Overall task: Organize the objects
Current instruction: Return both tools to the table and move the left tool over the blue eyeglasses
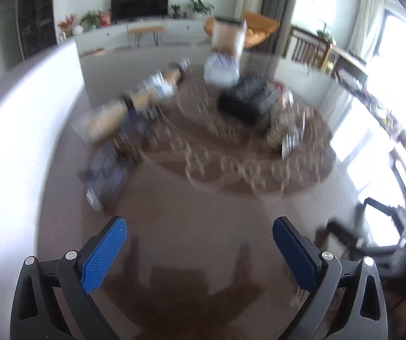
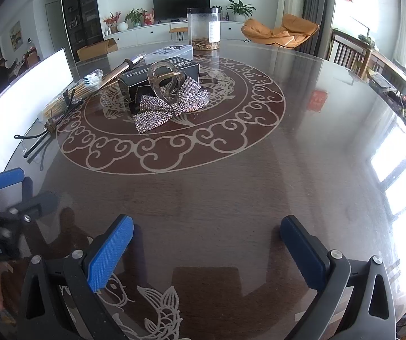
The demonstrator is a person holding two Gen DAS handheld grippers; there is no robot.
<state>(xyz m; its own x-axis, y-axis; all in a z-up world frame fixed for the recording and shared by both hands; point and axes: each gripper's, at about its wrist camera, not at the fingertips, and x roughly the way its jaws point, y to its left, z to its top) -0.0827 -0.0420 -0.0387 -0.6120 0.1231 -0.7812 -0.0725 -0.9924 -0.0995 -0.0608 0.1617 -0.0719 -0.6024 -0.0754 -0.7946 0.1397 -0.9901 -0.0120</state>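
Both grippers, left (image 1: 200, 236) and right (image 2: 207, 235), spread empty, well short of the rhinestone bow (image 2: 171, 106).

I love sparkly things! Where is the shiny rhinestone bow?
In the right wrist view, the silver rhinestone bow lies mid-table, left of centre, against the black box, under the clear hair claw clip.

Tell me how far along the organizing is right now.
Nothing looks done yet. The rhinestone bow, clear hair claw, black box, bundle of sticks and clear jar sit loose on the glass table. Nothing is in hand: the left gripper and right gripper are both open and empty. All the sorting is left.
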